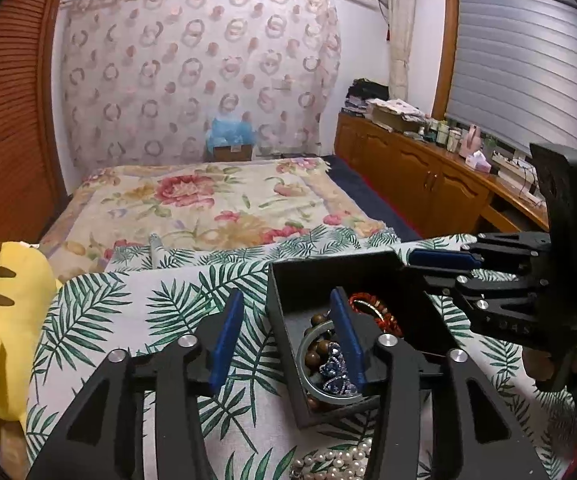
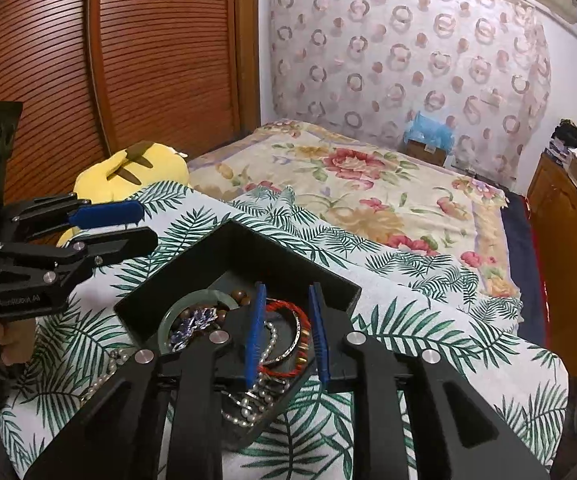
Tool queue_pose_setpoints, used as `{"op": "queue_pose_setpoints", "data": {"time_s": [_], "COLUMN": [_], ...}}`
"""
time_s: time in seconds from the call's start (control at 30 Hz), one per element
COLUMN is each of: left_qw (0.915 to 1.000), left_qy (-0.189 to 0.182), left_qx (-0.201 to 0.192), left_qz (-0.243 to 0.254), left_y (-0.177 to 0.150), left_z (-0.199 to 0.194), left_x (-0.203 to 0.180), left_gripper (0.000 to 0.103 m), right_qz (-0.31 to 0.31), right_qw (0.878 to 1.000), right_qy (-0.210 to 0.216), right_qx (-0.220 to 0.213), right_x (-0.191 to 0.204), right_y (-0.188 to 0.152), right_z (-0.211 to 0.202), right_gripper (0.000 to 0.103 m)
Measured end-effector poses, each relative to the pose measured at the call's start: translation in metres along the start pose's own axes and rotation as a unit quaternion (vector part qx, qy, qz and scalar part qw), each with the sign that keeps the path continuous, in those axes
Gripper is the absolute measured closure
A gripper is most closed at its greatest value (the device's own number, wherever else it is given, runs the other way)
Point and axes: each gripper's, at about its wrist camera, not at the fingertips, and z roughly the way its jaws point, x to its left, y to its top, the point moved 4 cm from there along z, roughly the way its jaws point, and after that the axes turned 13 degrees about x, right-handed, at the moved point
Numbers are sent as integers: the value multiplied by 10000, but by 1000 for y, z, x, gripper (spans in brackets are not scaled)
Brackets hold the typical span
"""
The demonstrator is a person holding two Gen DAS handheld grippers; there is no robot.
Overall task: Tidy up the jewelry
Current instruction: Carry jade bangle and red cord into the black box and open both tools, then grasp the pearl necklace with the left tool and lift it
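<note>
A black jewelry box (image 1: 328, 276) (image 2: 248, 256) stands open on a palm-leaf cloth. Inside lie a green jade bangle (image 1: 308, 344) (image 2: 192, 300), a brown bead bracelet (image 1: 316, 354), a blue rhinestone piece (image 1: 334, 372) (image 2: 196, 320), a red bracelet (image 1: 376, 312) (image 2: 288, 336) and a pearl strand (image 2: 256, 396). More pearls (image 1: 336, 462) lie on the cloth by the box. My left gripper (image 1: 288, 340) is open and empty, straddling the box's left wall. My right gripper (image 2: 286, 336) is open over the red bracelet, inside the box.
A yellow plush toy (image 1: 4, 328) (image 2: 128, 172) lies at the left of the cloth. A floral bed (image 1: 216, 200) stretches behind. A wooden cabinet (image 1: 428, 184) with clutter runs along the right wall. A wooden slatted door (image 2: 128, 60) is on the left.
</note>
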Motion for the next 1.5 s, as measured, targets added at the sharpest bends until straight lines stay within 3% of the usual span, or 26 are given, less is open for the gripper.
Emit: {"op": "queue_pose_setpoints", "data": {"time_s": [0.27, 0.43, 0.63, 0.77, 1.13, 1.23, 1.33, 1.5], "left_qw": [9999, 9991, 9952, 9913, 9864, 9865, 9862, 9898], "left_qy": [2, -1, -319, -616, -544, -561, -641, -635], "left_qx": [88, 419, 921, 1165, 1508, 1488, 1469, 1212], "left_qz": [-92, -71, -35, 13, 355, 379, 419, 392], "left_y": [-11, -37, -77, -95, -110, -110, -112, -109], "left_z": [-24, -28, -18, -11, 11, 12, 10, -7], "left_x": [9, 16, 11, 2, -15, -15, -20, -24], "left_gripper": [57, 57, 57, 66, 75, 77, 94, 96], "right_qz": [-44, -62, -67, -19, -12, -22, -46, -33], "right_qw": [9996, 9990, 9975, 9963, 9956, 9956, 9958, 9958], "right_qy": [278, 420, 525, 565, 565, 568, 538, 520], "right_qx": [-34, 140, 464, 640, 751, 739, 740, 755], "right_x": [17, 33, 52, 59, 67, 69, 73, 76], "right_y": [-25, -48, -77, -96, -112, -114, -117, -123], "right_z": [-29, -33, -25, -19, -19, -22, -25, -27], "right_gripper": [79, 79, 79, 79, 79, 79, 79, 79]}}
